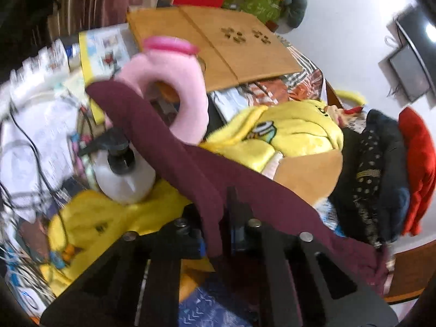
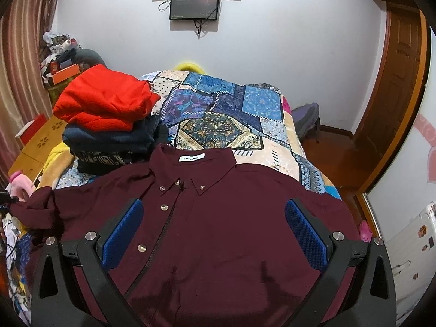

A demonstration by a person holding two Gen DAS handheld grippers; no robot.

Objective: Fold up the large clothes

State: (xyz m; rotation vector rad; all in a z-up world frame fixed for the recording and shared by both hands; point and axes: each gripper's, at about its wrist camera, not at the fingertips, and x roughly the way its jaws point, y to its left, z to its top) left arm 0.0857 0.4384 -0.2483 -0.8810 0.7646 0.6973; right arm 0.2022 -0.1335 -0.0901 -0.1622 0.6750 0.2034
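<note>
Right wrist view: maroon shirt (image 2: 218, 218) is lying buttoned-side up on the bed (image 2: 231, 114), directly beneath the spread, empty right gripper (image 2: 214, 226); left gripper (image 1: 218, 234) is pinching its sleeve for folding inward.

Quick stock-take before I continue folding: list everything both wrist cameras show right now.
shirt: one, maroon, spread buttoned on the bed, collar away from camera
sleeve: one, maroon, lifted at the bed's left side
folded clothes stack: one, red on dark items, left of the collar
bedspread: one, blue patchwork, under the shirt
yellow plush blanket: one, beside the bed
pink plush ring: one, behind the sleeve
spray bottle: one, white with black top
screens: two, dark, on the wall
left gripper: shut on the sleeve
right gripper: open, over the shirt
</note>
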